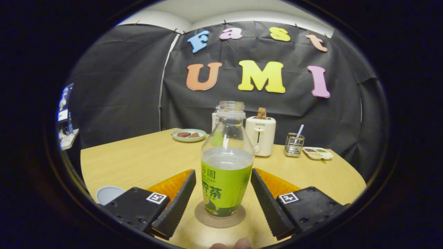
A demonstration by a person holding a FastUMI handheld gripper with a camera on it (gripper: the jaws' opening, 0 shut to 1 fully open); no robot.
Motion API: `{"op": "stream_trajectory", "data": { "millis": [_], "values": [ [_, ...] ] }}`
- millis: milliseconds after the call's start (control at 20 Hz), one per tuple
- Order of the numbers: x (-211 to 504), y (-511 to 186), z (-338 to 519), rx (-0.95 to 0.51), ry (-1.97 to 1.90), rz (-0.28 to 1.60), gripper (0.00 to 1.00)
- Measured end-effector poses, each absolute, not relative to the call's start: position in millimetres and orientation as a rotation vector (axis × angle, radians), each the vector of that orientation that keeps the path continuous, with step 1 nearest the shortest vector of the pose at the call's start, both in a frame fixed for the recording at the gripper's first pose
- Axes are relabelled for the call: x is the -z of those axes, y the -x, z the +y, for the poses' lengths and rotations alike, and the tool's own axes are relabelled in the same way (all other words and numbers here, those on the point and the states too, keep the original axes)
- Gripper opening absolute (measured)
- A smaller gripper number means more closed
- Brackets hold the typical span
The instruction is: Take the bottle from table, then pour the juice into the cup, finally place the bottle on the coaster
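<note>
Jaws (221, 197) stand spread wide, gripping nothing, a gap either side of the clear plastic green-labelled bottle (226, 166). On the pale wooden surface (138, 159) it sits upright on the round brown coaster (219, 216) (placing looks finished), beside a pale round cup (109, 194).

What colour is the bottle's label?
Bright green with darker green lettering, clearest in the gripper view: bottle, standing between the open fingers.
</note>
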State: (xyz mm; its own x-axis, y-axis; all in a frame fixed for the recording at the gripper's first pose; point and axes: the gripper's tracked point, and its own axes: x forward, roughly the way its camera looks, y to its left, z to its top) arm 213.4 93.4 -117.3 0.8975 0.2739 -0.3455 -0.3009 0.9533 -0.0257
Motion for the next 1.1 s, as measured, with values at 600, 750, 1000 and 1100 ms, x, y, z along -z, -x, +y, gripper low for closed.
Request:
{"op": "stream_trajectory", "data": {
  "millis": [600,750,1000,1100],
  "values": [
    [54,-136,72,-0.192,-0.07,0.259,1.0],
    [14,-110,67,-0.172,-0.061,0.185,1.0],
    [-22,-73,47,-0.119,-0.01,0.107,1.0],
    [-25,-57,40,-0.106,-0.006,0.102,1.0]
  ]
}}
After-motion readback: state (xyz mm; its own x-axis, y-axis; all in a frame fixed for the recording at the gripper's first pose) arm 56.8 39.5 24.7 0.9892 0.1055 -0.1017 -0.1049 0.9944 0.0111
